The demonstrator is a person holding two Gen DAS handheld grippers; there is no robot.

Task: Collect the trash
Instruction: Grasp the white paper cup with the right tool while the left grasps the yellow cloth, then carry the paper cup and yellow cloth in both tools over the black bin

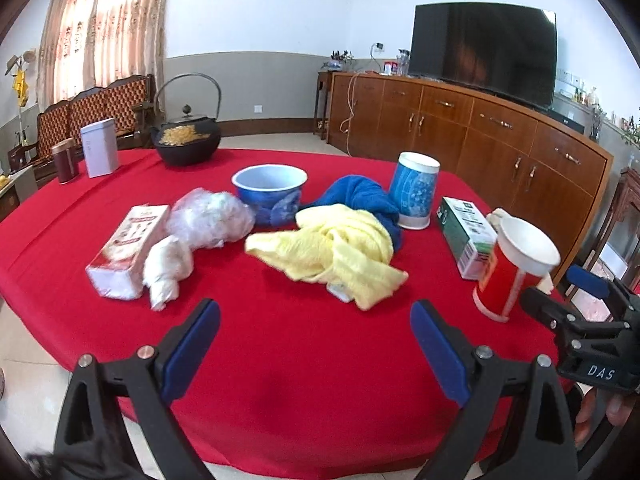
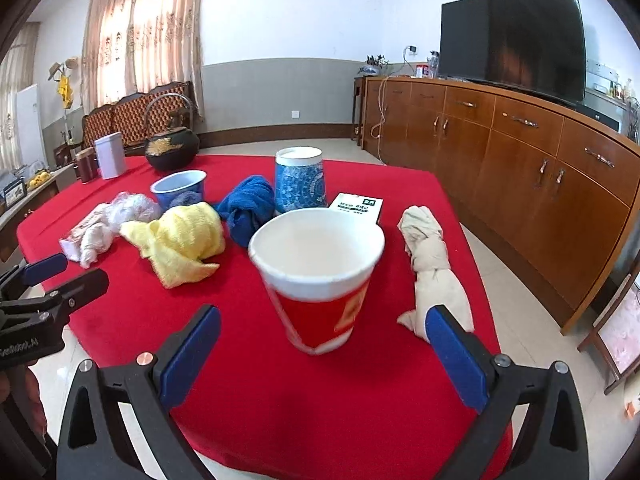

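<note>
A red-and-white paper cup (image 2: 318,276) stands upright near the table's front right, also in the left wrist view (image 1: 512,268). My right gripper (image 2: 320,356) is open, its blue pads either side of the cup, just short of it. My left gripper (image 1: 316,344) is open and empty over bare red cloth (image 1: 304,380). Ahead lie a yellow cloth (image 1: 340,252), a blue cloth (image 1: 360,196), a crumpled clear plastic bag (image 1: 210,220), a white wad (image 1: 166,268), a pink-white carton (image 1: 128,248), a green-white carton (image 1: 466,236), a blue bowl (image 1: 270,192) and a blue patterned cup (image 1: 414,190).
A beige knotted rag (image 2: 428,260) lies at the table's right edge. A black iron kettle (image 1: 188,140), a white tin (image 1: 99,147) and a brown jar (image 1: 65,160) stand at the far left. A wooden sideboard (image 2: 520,168) with a TV runs along the right.
</note>
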